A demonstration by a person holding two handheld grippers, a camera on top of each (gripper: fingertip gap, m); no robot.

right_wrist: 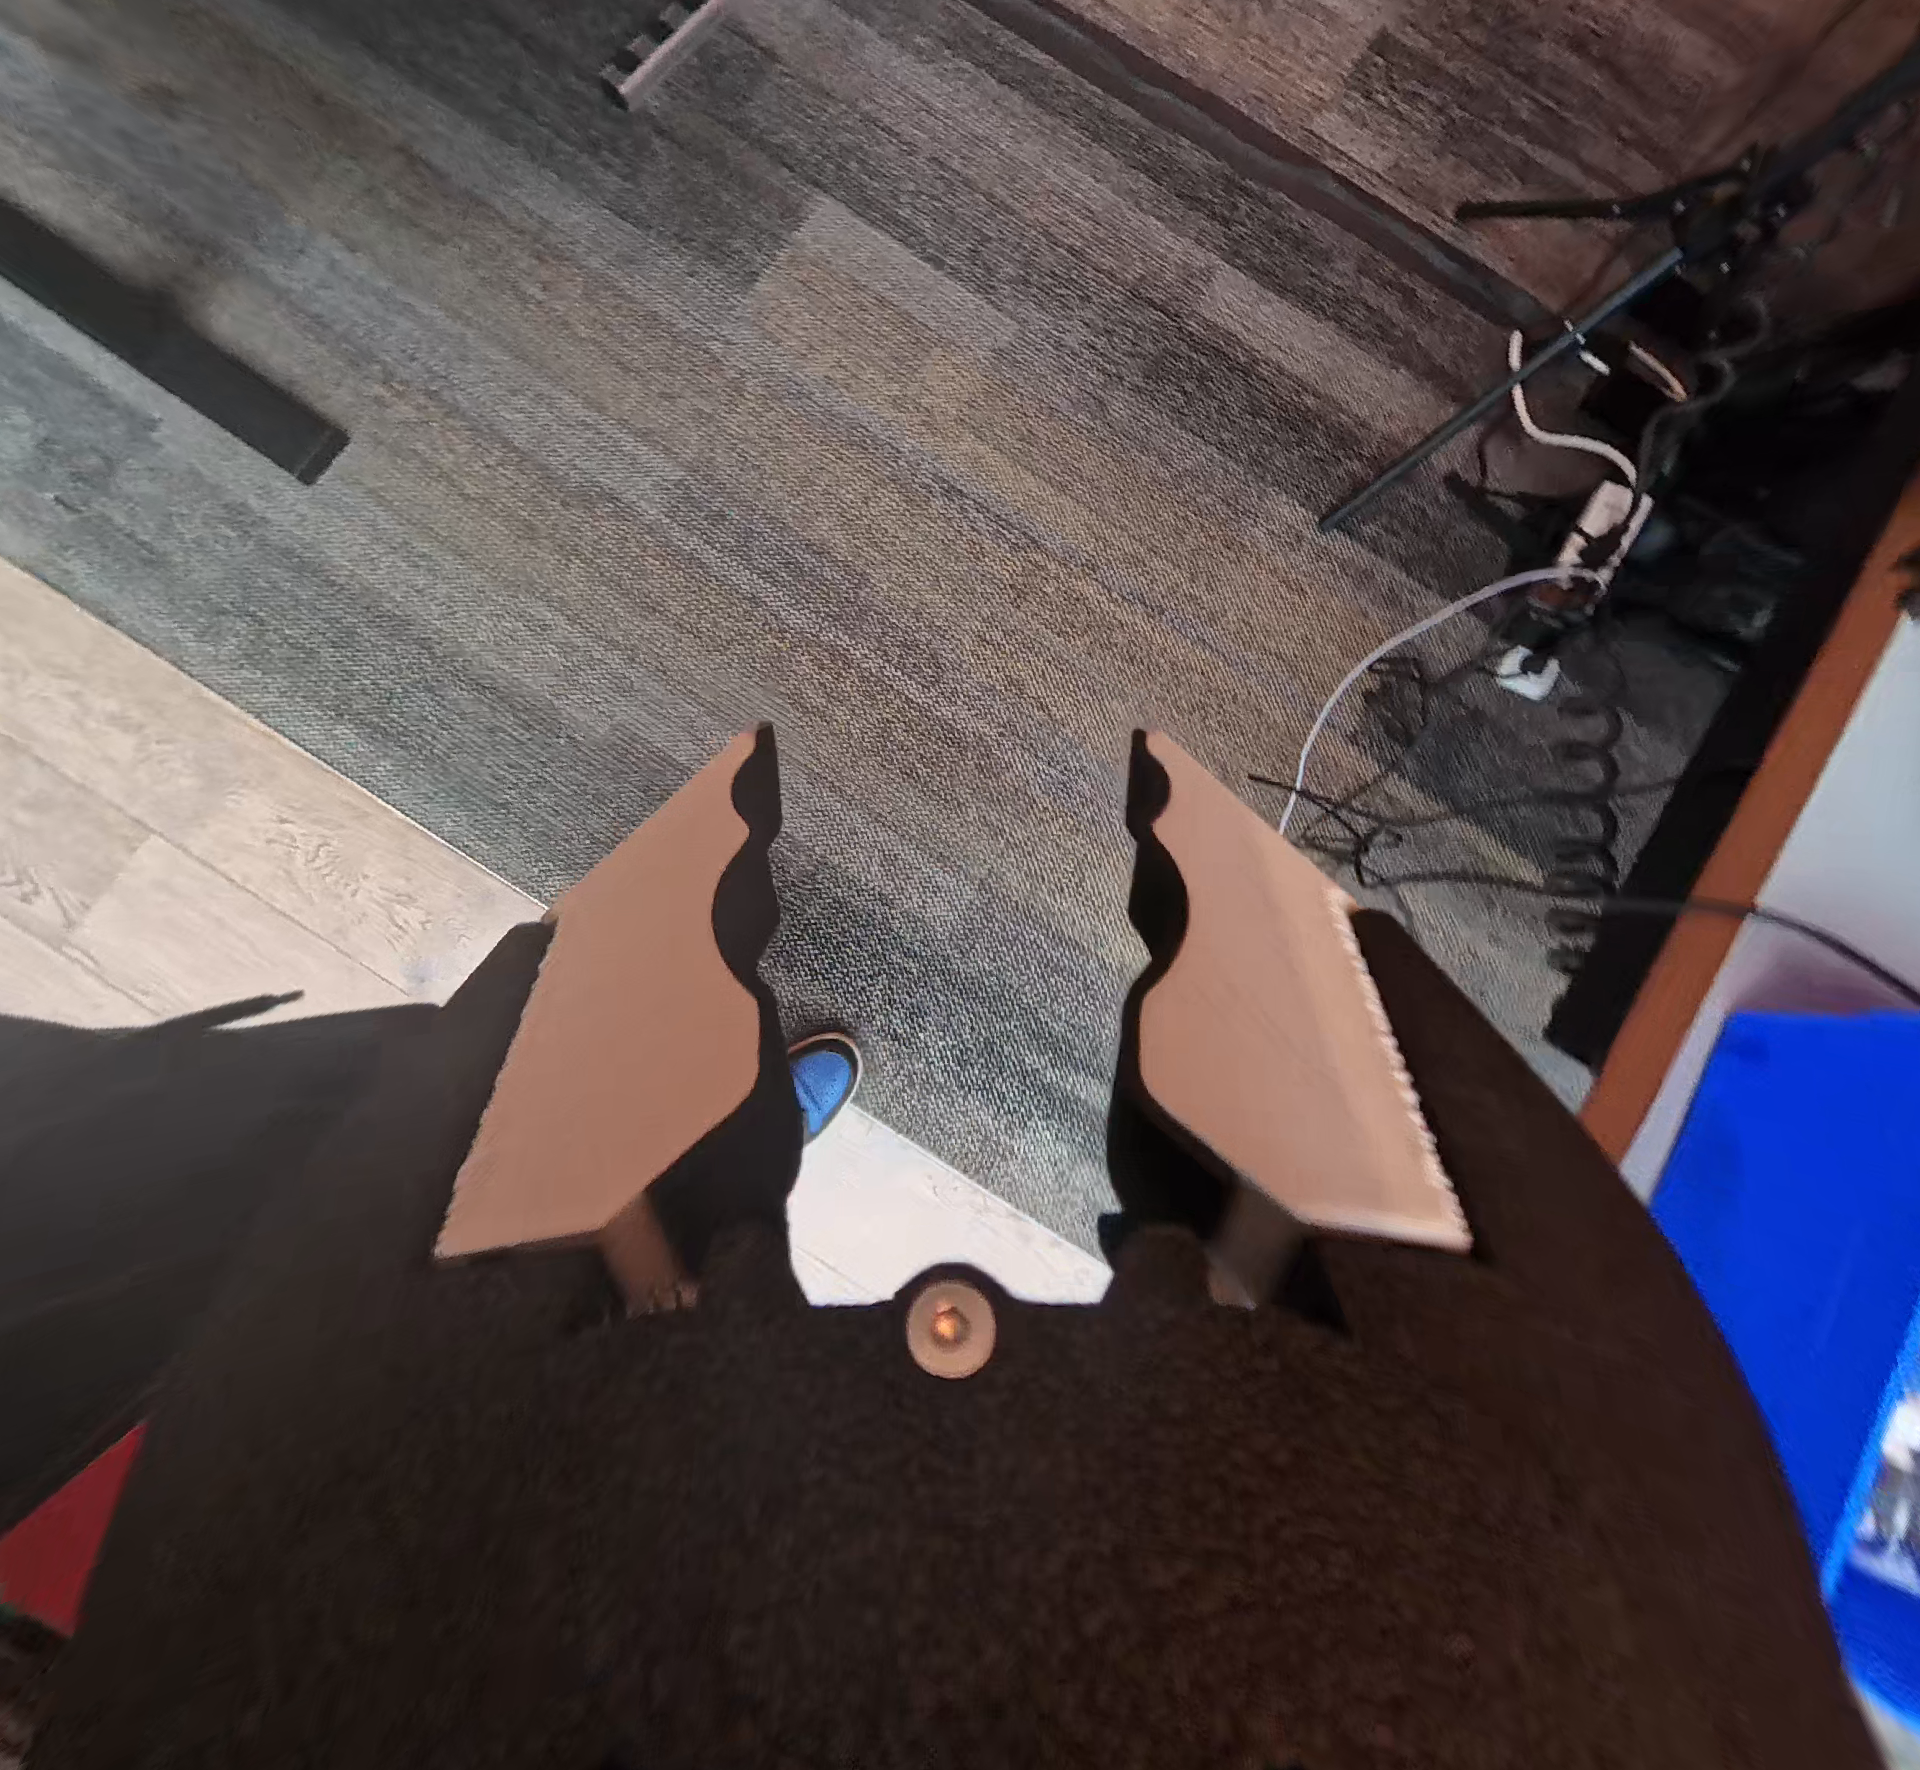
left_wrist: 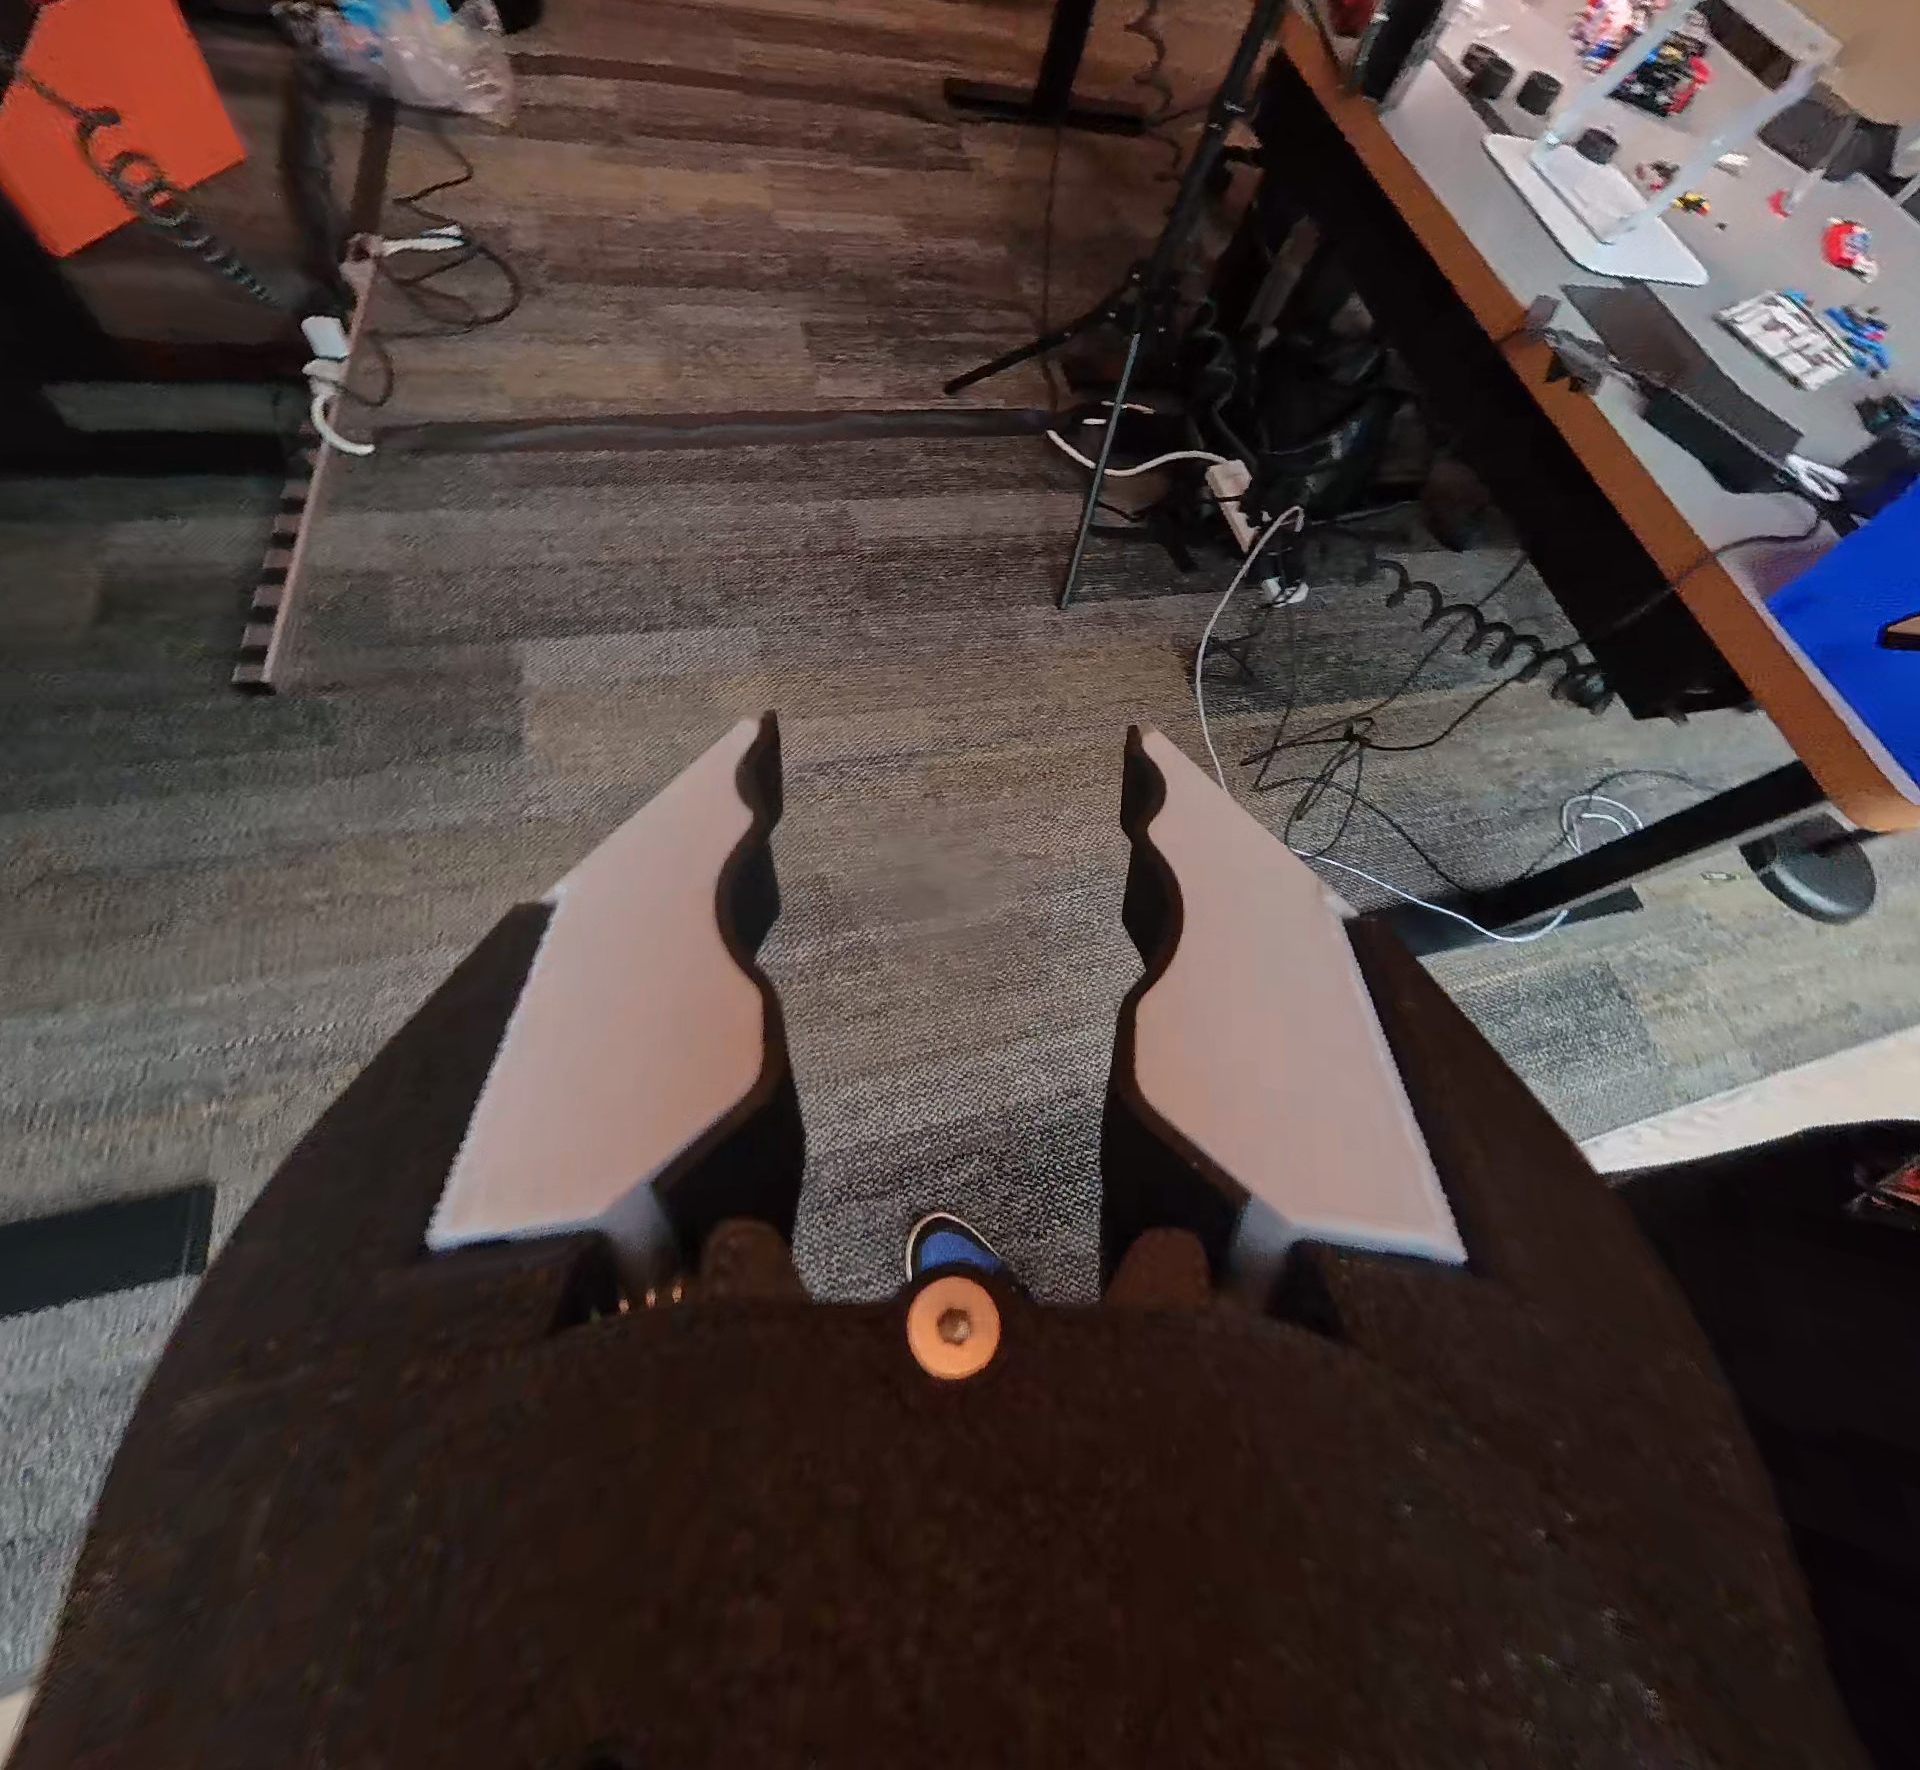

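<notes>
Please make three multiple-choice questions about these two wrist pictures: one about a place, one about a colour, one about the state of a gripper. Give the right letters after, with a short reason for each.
1. In the left wrist view, where does the grey-topped desk with wooden edge stand?
A. upper right
B. lower left
C. centre

2. What colour is the shoe tip on the grey carpet between the right gripper's fingers?
A. red
B. blue
C. yellow

3. How is the left gripper?
A. shut on a cable
B. shut, empty
C. open, empty

Answers:
1. A, the desk fills the upper right corner.
2. B, the blue shoe tip shows beside the inner finger.
3. C, its jaws stand wide apart with only carpet between.
</notes>
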